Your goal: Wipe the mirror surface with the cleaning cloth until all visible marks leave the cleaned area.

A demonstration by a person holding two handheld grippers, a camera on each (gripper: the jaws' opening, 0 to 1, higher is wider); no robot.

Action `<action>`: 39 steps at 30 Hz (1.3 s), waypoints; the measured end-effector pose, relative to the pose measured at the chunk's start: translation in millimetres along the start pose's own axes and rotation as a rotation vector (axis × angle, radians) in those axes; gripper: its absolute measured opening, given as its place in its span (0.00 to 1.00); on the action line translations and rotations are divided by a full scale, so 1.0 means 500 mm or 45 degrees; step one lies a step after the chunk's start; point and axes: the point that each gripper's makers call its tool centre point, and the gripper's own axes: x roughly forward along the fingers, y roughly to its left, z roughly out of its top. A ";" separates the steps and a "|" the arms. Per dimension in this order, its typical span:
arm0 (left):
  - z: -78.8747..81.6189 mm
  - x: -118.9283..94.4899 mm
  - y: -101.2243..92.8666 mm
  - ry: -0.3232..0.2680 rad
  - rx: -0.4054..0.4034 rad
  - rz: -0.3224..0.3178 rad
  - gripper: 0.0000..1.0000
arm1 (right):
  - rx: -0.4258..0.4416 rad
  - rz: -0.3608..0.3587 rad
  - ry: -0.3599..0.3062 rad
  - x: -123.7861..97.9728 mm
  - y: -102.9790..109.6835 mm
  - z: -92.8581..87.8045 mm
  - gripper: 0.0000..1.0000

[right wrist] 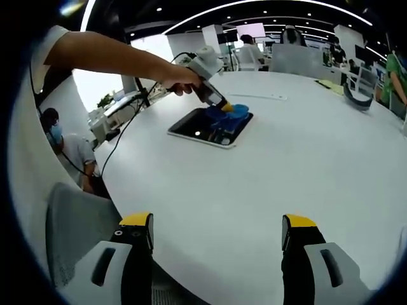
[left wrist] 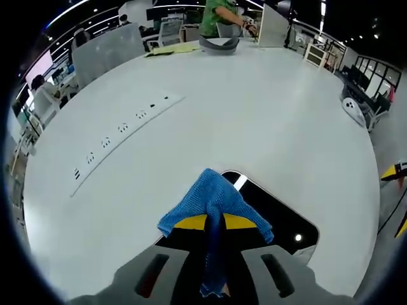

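In the left gripper view we see the left hand-held gripper with its two jaws closed on a blue cleaning cloth. The cloth is pinched between the yellow jaw tips and spreads forward over the near part of the mirror, which lies flat on the white bench. The mirror is a dark rectangle with rounded corners and a light frame, and it reflects ceiling lamps as bright spots. One tail of the cloth hangs back between the jaws.

In the right gripper view we see the same mirror well away from the near edge of the bench, toward its left side. The left hand-held gripper presses the cloth on the far right corner of the mirror, and a person's hand holds this gripper, with the bare arm coming from the upper left.

The right hand-held gripper stands with its jaws wide apart and nothing between them, over the near edge of the bench, well apart from the mirror.

A strip of power sockets is set into the bench toward its left edge. At the far edge of the bench a person in a green shirt stands behind a grey object whose kind we cannot tell.
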 end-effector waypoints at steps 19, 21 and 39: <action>0.009 0.006 -0.003 0.002 -0.044 0.015 0.06 | 0.006 -0.007 -0.007 -0.007 -0.006 0.001 0.82; 0.012 0.007 -0.004 0.001 -0.044 0.014 0.06 | 0.007 -0.011 -0.007 -0.008 -0.009 0.000 0.82; 0.022 0.015 -0.010 0.002 -0.045 0.007 0.06 | 0.012 -0.013 -0.003 -0.008 -0.011 -0.004 0.82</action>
